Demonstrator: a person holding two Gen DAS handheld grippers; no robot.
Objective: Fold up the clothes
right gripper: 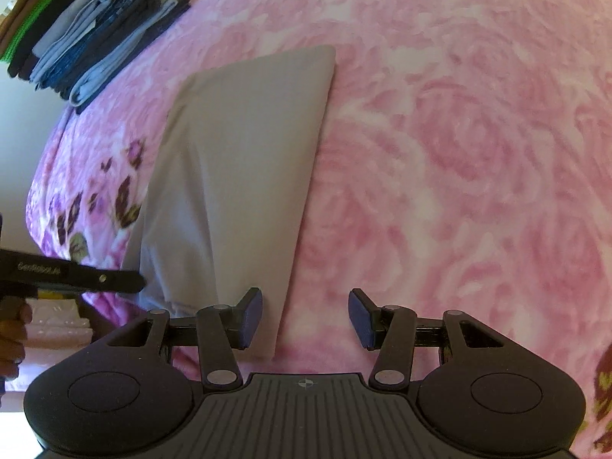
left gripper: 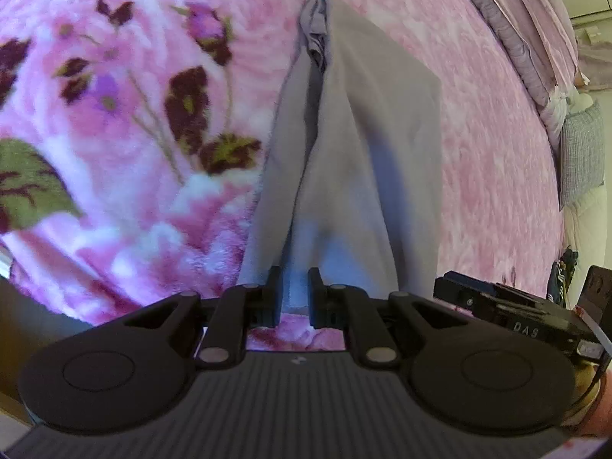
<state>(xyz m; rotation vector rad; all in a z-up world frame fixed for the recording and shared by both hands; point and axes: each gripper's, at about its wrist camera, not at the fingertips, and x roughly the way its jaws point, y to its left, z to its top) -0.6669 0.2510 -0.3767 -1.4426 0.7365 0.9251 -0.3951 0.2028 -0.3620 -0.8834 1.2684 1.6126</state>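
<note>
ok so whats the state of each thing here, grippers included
left gripper: shut on the grey garment
right gripper: open, nothing between its pads
grey garment: folded lengthwise, far end on the pink blanket, near end lifted
clothes stack: folded, piled at the bed edge

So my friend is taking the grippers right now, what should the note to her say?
Left gripper: shut on the grey cloth, lifting one end.
Right gripper: open, nothing in it, beside the cloth's near edge.
The cloth lies as a long strip on the pink blanket.
Folded pile of clothes sits at the bed's far corner.
Done: cloth narrowed lengthwise, by the look of it.
Left: probably fold it shorter, then add it to the pile.
</note>
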